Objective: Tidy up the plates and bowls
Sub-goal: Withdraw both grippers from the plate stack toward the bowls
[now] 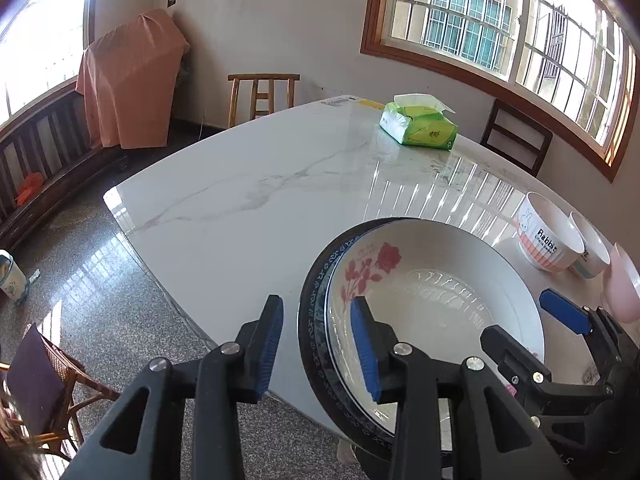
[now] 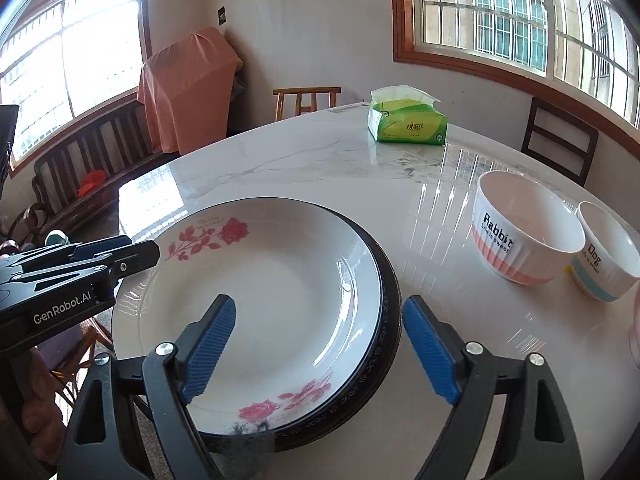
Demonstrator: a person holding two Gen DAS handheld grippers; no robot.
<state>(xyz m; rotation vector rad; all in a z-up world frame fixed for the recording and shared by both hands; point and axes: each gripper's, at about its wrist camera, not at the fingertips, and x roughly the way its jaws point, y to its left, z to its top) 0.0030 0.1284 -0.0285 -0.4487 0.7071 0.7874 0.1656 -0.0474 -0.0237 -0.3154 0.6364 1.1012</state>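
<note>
The white marble tabletop carried a rose-patterned white plate stacked on a dark blue-rimmed plate at its near edge, with a green tissue pack near the far edge. Toward the right edge stood a "Rabbit" bowl just beside a smaller "Dog" bowl. The left hand-held gripper straddled the plates' left rim with its jaws apart, not pressing, and the right hand-held gripper spanned the right rim with its jaws spread wide.
</note>
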